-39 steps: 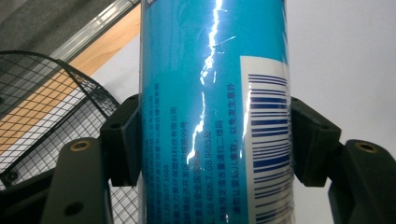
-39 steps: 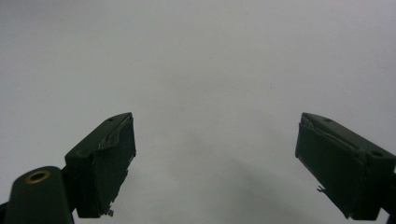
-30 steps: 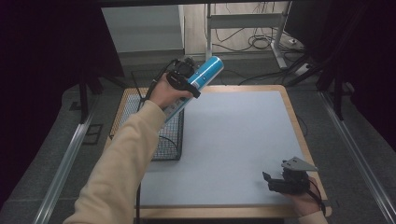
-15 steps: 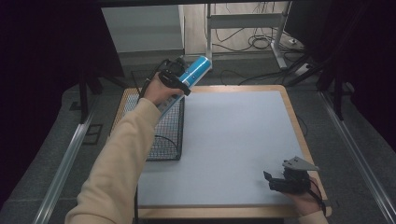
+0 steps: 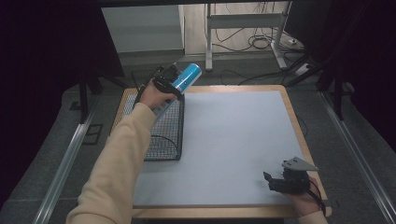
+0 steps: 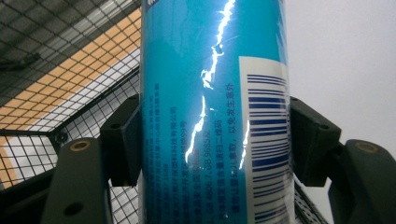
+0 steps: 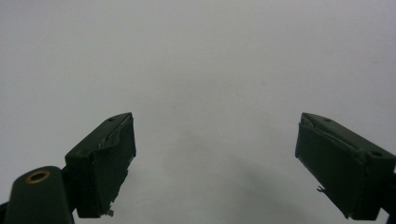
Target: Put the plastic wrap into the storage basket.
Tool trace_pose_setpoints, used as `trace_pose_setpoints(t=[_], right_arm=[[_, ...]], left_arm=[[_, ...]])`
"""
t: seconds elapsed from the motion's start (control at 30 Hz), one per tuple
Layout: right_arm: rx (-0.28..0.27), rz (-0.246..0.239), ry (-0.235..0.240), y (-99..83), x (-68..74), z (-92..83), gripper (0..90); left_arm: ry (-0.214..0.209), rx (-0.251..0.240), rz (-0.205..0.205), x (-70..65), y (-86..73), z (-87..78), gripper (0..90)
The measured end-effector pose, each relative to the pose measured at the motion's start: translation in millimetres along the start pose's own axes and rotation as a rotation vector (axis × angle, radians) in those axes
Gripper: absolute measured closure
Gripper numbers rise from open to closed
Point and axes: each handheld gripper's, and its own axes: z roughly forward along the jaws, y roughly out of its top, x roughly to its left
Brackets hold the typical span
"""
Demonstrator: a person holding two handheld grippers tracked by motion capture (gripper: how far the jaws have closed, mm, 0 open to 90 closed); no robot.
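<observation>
A blue spray can [image 5: 186, 77] with a white barcode label [image 6: 264, 140] is clamped in my left gripper [image 5: 169, 85], which is shut on it. The can tilts up and away over the far end of a black wire basket [image 5: 164, 135] at the table's left side. In the left gripper view both pads press the can's sides, with basket mesh [image 6: 70, 60] below and to the left. My right gripper [image 5: 275, 181] rests near the table's front right corner, its jaws wide open over the bare grey mat [image 7: 201, 70] with nothing between them.
The grey mat [image 5: 233, 140] covers most of the wooden-edged table [image 5: 292, 114]. Beyond the far edge stand a metal frame's legs [image 5: 208, 46] and loose cables [image 5: 261, 44] on the floor. Metal rails [image 5: 60, 168] run along both sides of the table.
My left hand has carried the can leftward and down, from above the mat's far left corner to over the basket's far end. The right gripper has stayed put.
</observation>
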Motion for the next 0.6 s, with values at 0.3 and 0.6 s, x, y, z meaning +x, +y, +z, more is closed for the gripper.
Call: trace_pose_setpoints(t=[0.3, 0.6], right_arm=[[-0.01, -0.018, 0.003, 0.4, 2.5, -0.7, 12.5], [-0.005, -0.021, 0.001, -0.3, 2.6, -0.2, 12.5]], left_arm=[[0.025, 0.049, 0.001, 5.4, -3.8, 19.8, 32.0], [0.1, 0.103, 0.0, 9.3, -6.3, 34.0, 31.9]])
